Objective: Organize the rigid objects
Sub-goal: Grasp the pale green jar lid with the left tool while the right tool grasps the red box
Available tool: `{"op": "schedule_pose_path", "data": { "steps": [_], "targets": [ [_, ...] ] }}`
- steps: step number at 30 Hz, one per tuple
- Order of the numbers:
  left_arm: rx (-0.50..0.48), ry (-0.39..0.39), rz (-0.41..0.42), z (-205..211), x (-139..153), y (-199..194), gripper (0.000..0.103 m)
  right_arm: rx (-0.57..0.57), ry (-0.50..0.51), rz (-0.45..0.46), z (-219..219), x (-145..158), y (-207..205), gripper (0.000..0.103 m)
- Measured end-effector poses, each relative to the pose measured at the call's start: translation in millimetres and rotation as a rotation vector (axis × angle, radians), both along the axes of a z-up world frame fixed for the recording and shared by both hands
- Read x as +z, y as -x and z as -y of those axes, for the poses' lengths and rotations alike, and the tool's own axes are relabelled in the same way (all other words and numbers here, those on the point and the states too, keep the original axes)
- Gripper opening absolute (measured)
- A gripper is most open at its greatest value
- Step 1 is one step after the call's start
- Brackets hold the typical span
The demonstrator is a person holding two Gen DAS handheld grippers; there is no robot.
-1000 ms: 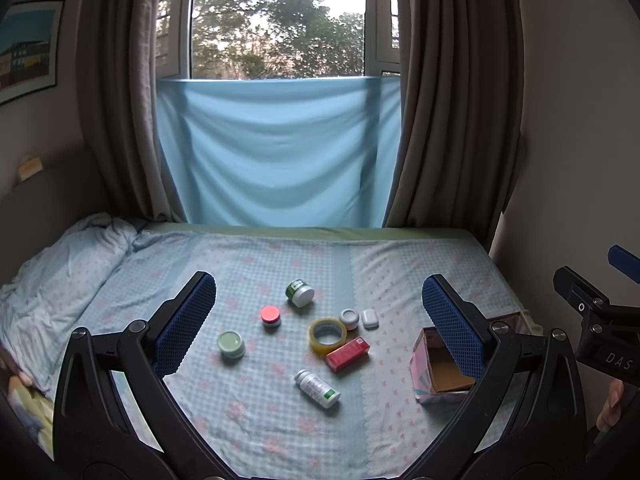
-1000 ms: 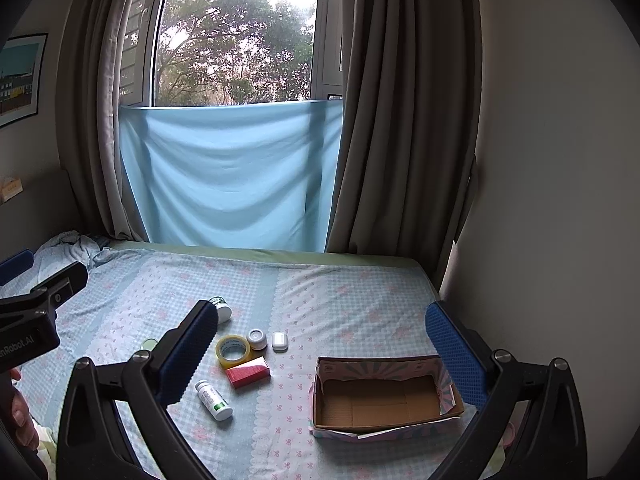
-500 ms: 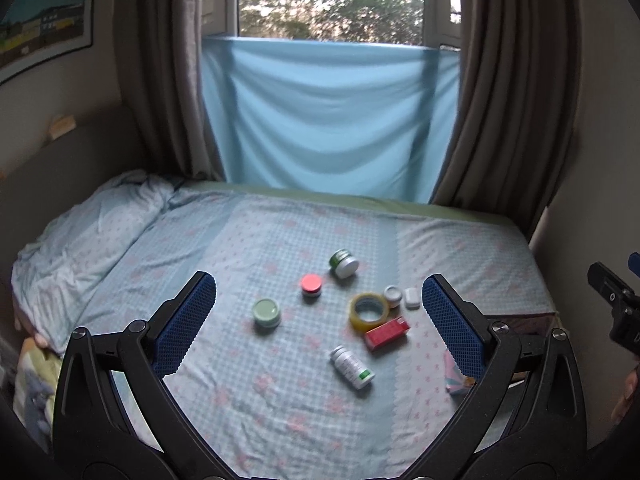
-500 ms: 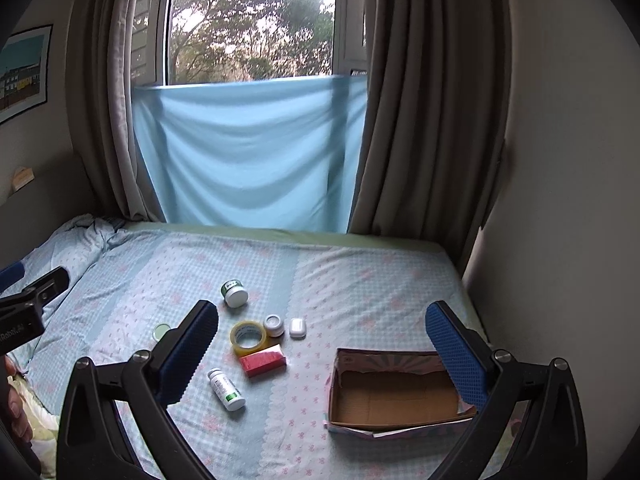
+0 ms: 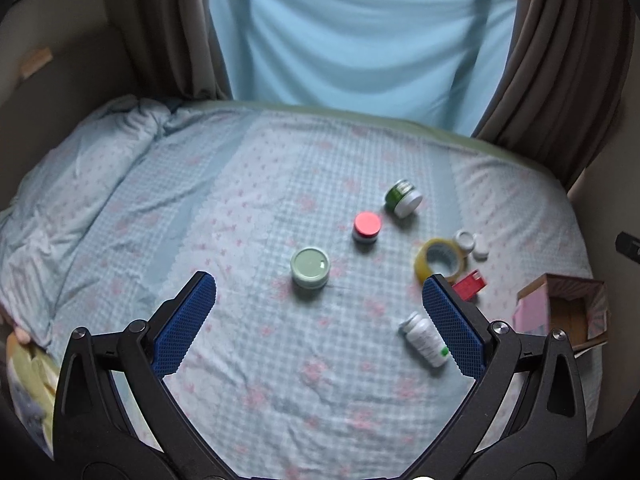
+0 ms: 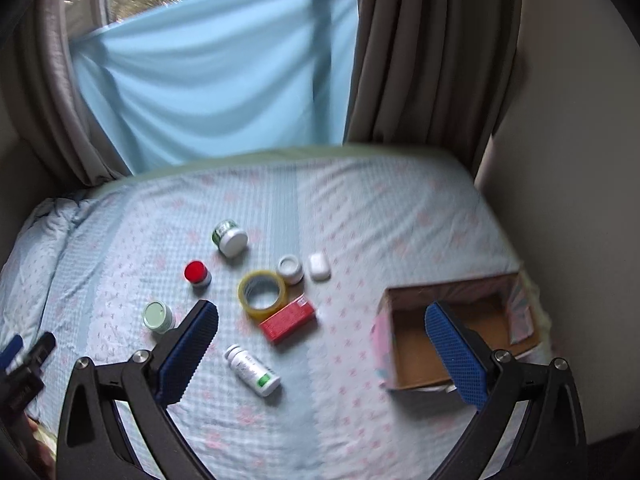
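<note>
Two grippers hang spread and empty above your bed (image 6: 360,208) — left gripper (image 5: 316,320) nearest the pale-green jar (image 5: 310,267), right gripper (image 6: 320,344) between bottle (image 6: 252,369) and cardboard box (image 6: 404,360).

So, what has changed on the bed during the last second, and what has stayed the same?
Both grippers have come forward and tilted down toward the bed: the left gripper now points near the pale green jar, the right gripper near the white bottle. Both are open and hold nothing. The tape roll, red box and cardboard box lie as before; the box holds nothing visible.
</note>
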State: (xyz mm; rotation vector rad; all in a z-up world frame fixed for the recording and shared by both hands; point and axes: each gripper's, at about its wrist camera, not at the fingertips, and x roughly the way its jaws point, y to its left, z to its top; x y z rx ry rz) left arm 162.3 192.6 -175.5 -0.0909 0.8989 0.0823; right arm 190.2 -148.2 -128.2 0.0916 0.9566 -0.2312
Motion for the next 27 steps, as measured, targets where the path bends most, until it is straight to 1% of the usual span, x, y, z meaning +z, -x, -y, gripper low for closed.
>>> {"op": "schedule_pose_path", "data": {
  "steps": [3,6,9,13,18,21,23,27],
  "targets": [
    [-0.030,0.014,-0.046,-15.3,-39.9,-32.1,0.102,-0.053,-0.032,-0.062,-5.9,-25.6,-30.0,0.103],
    [-0.051,0.007,-0.081,-20.7,-81.7,-62.9,0.102,-0.110,-0.073,-0.137,-6.7,-58.6,-60.1,0.103],
    [-0.062,-0.008,-0.112,-26.0,-120.7,-89.2,0.102,-0.174,-0.139,-0.229,1.4,-100.4,-85.0,0.103],
    [-0.066,-0.034,-0.157,-30.9,-168.4,-118.4,0.102,-0.246,-0.225,-0.339,11.7,-151.2,-106.8,0.102],
    [-0.092,-0.052,-0.226,-31.1,-222.8,-143.0,0.102,-0.316,-0.295,-0.482,23.8,-217.9,-128.6,0.094],
    [-0.112,-0.067,-0.259,-26.6,-249.1,-149.6,0.102,-0.347,-0.319,-0.542,28.7,-246.9,-135.9,0.089],
    [-0.119,-0.069,-0.272,-23.5,-263.1,-151.6,0.102,-0.367,-0.331,-0.581,31.3,-266.3,-140.0,0.088],
    [-0.118,-0.075,-0.270,-18.5,-279.3,-154.0,0.102,-0.372,-0.351,-0.617,31.2,-288.7,-145.8,0.088]
  ]
}}
